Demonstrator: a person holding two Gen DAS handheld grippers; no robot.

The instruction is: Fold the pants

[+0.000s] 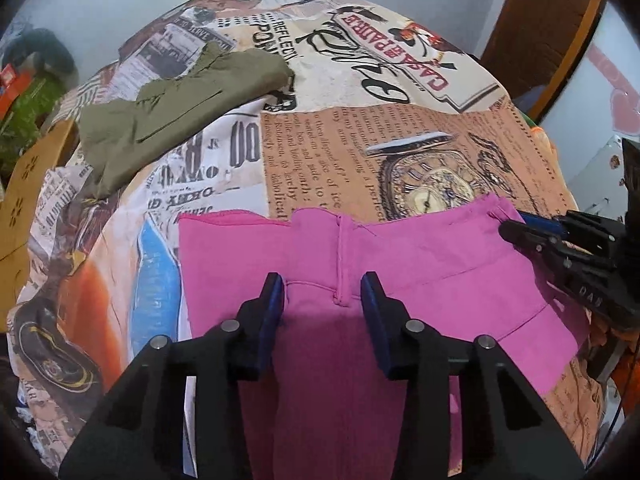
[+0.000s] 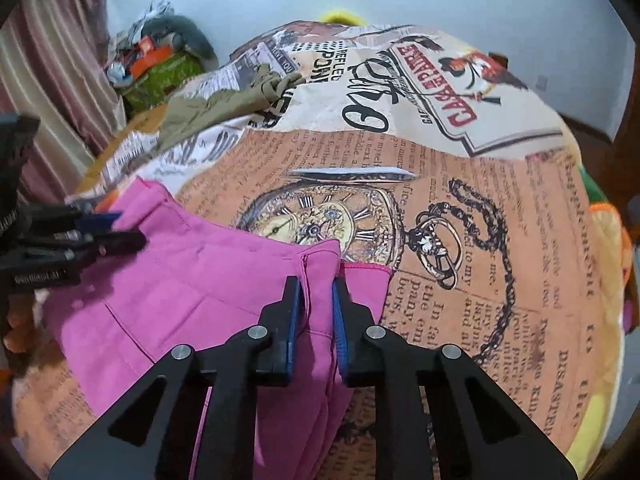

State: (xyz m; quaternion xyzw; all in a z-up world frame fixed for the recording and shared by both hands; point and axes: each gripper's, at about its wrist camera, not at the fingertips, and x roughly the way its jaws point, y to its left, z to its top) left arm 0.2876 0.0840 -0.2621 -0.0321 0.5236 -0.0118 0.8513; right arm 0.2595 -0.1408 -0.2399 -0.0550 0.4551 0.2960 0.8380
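Pink pants (image 1: 400,256) lie on a bed covered with a newspaper-print sheet (image 1: 340,140). In the left wrist view my left gripper (image 1: 322,292) is open, its fingers either side of the pants' waistband seam and belt loop. In the right wrist view my right gripper (image 2: 318,292) has its blue pads nearly together on a raised fold of the pink pants (image 2: 192,288) at their right corner. The right gripper also shows at the right edge of the left wrist view (image 1: 516,228), at the pants' far corner. The left gripper shows at the left of the right wrist view (image 2: 120,232).
Olive green folded pants (image 1: 168,116) lie on the far left of the bed, also seen in the right wrist view (image 2: 224,104). Clutter and a green bag (image 2: 160,72) sit beyond the bed's far left. A wooden door (image 1: 536,28) stands at the right.
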